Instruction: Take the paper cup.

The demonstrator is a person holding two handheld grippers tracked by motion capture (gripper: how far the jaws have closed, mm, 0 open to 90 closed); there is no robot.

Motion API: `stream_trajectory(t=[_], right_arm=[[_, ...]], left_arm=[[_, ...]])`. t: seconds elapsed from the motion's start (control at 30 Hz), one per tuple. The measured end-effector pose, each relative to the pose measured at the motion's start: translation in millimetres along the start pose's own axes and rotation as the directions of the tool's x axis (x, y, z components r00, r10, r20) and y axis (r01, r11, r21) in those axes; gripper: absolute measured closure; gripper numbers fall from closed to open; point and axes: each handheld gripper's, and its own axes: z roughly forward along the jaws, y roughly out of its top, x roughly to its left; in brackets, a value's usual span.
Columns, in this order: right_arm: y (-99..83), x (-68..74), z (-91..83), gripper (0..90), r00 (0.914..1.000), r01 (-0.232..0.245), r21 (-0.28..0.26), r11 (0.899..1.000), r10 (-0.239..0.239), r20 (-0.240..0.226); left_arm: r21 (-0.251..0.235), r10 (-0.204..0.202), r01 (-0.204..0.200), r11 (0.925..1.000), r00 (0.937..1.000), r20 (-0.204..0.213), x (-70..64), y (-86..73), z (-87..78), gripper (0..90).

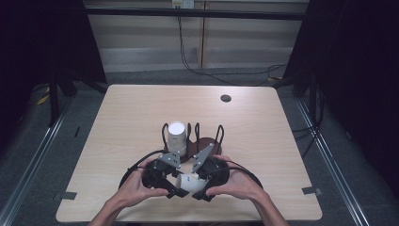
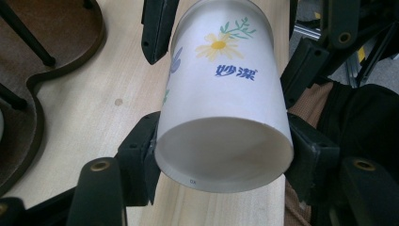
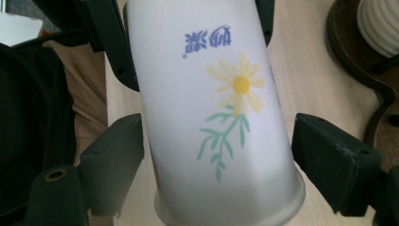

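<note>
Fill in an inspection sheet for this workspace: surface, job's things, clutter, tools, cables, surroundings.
Surface: pale wooden table.
Job's things: flowered paper cup on its side between the tools; white cup upright on brown rack.
Clutter: nothing seen.
Grippers: left tool clamps the paper cup near its rim; right tool flanks it, grip unclear.
Cables: black loops trail from the tools; wall cable.
Surroundings: dark curtains.
</note>
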Motion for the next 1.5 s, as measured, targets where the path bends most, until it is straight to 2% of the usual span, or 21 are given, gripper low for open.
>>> stream_trajectory(t=[0.17, 0.2, 0.3, 0.37, 0.43, 0.63, 0.77, 0.8, 0.9, 1.07, 1.1, 1.13, 1.27, 1.3, 1.37, 1.4, 1.43, 1.5], right_arm=[[-2.5, -2.7, -5.1, 15.3, 0.9998, -0.019, -0.036, 0.999, 0.019, 0.002], [-4.1, -3.8, -9.0, 15.3, 0.9994, -0.033, -0.061, 0.998, 0.033, -0.015], [-5.4, -5.1, -12.9, 15.1, 0.9995, -0.032, -0.081, 0.996, 0.032, 0.002], [-7.7, -7.0, -19.0, 14.6, 0.9984, -0.055, -0.119, 0.991, 0.056, 0.007], [-9.5, -8.7, -22.7, 14.5, 0.9979, -0.060, -0.137, 0.989, 0.063, 0.013], [-16.1, -10.8, -29.1, 14.4, 0.9963, -0.084, -0.176, 0.981, 0.086, 0.003], [-19.6, -13.1, -31.7, 14.4, 0.9942, -0.104, -0.205, 0.973, 0.107, 0.007], [-22.2, -14.3, -34.8, 14.4, 0.9924, -0.120, -0.232, 0.965, 0.123, -0.003], [-24.6, -15.5, -38.1, 14.8, 0.9922, -0.120, -0.255, 0.959, 0.125, 0.002], [-30.6, -18.0, -40.9, 14.7, 0.9893, -0.143, -0.303, 0.942, 0.145, -0.016], [-33.5, -18.8, -41.2, 14.7, 0.9874, -0.156, -0.321, 0.934, 0.157, -0.023], [-35.0, -19.4, -41.5, 14.6, 0.9867, -0.159, -0.329, 0.931, 0.161, -0.021], [-41.0, -22.4, -43.5, 14.5, 0.9808, -0.192, -0.377, 0.906, 0.190, -0.042], [-41.0, -22.4, -43.5, 14.5, 0.9808, -0.192, -0.377, 0.906, 0.190, -0.042], [-42.6, -23.5, -44.6, 14.3, 0.9782, -0.204, -0.400, 0.893, 0.202, -0.048], [-44.2, -23.7, -45.0, 15.0, 0.9775, -0.209, -0.423, 0.882, 0.202, -0.062], [-45.4, -23.7, -44.7, 16.0, 0.9770, -0.212, -0.434, 0.876, 0.201, -0.072], [-47.6, -23.3, -43.4, 16.6, 0.9763, -0.216, -0.444, 0.870, 0.199, -0.086]], left_arm=[[-0.026, -0.018, 0.018, 0.9995, 0.9998, -0.004, 0.0, -1.5, -3.4, 37.1], [-0.034, -0.021, 0.021, 0.9992, 0.9997, -0.007, 0.5, -2.6, -5.3, 37.1], [-0.039, -0.024, 0.024, 0.9989, 0.9997, -0.007, 1.1, -3.4, -7.0, 37.1], [-0.052, -0.038, 0.038, 0.9979, 0.9993, -0.006, 1.0, -4.6, -8.2, 37.1], [-0.052, -0.032, 0.032, 0.9981, 0.9995, -0.004, 1.4, -5.1, -9.4, 37.1], [-0.077, -0.042, 0.041, 0.9962, 0.9990, -0.013, 3.7, -6.9, -13.5, 37.1], [-0.072, -0.043, 0.042, 0.9965, 0.9990, -0.013, 5.4, -8.3, -12.8, 37.1], [-0.070, -0.049, 0.048, 0.9964, 0.9987, -0.013, 5.9, -9.5, -11.7, 37.1], [-0.074, -0.049, 0.048, 0.9961, 0.9987, -0.012, 6.8, -10.6, -12.1, 37.0], [-0.104, -0.052, 0.050, 0.9933, 0.9985, -0.017, 8.4, -12.4, -15.9, 37.0], [-0.115, -0.054, 0.051, 0.9920, 0.9983, -0.023, 9.0, -13.0, -17.8, 37.0], [-0.119, -0.055, 0.052, 0.9915, 0.9982, -0.025, 9.2, -13.1, -19.0, 37.0], [-0.156, -0.080, 0.078, 0.9847, 0.9968, -0.009, 10.7, -15.0, -22.0, 37.0], [-0.156, -0.080, 0.078, 0.9847, 0.9968, -0.009, 10.7, -15.0, -22.0, 37.0], [-0.172, -0.089, 0.086, 0.9813, 0.9960, -0.007, 10.8, -15.8, -22.5, 37.0], [-0.184, -0.096, 0.094, 0.9784, 0.9954, -0.002, 10.5, -16.6, -22.6, 36.9], [-0.189, -0.096, 0.093, 0.9775, 0.9954, -0.006, 10.2, -17.0, -22.6, 36.9], [-0.198, -0.097, 0.094, 0.9757, 0.9953, -0.008, 10.2, -17.3, -22.9, 36.9]])
